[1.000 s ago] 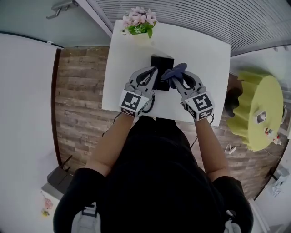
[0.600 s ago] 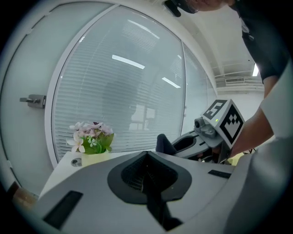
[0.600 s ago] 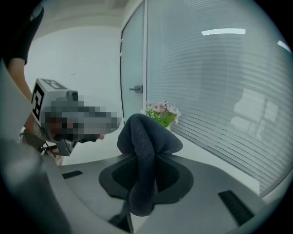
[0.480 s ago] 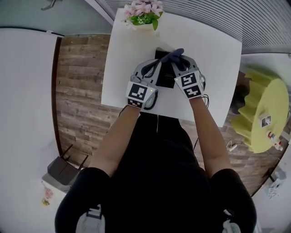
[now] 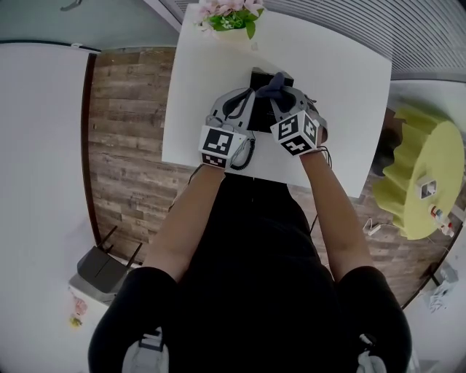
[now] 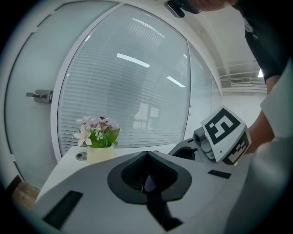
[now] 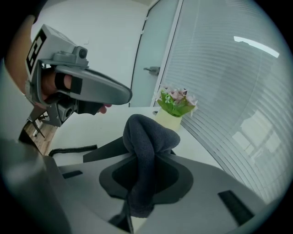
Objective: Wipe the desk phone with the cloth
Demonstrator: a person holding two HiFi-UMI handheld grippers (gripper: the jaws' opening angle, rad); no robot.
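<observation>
both grippers have edged forward, so the right gripper (image 5: pixel 279 93), fingers clamped on the cloth (image 5: pixel 274 84), hangs over the phone's (image 5: pixel 263 116) far end, nearer than the left gripper (image 5: pixel 250 96), fingers closed and empty.

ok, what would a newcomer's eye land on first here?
The dark cloth bunched in the right gripper's tongs, held over the black desk phone on the white table. Beside it is the left gripper, tongs together and empty. Pink potted flowers stand at the table's far edge.
</observation>
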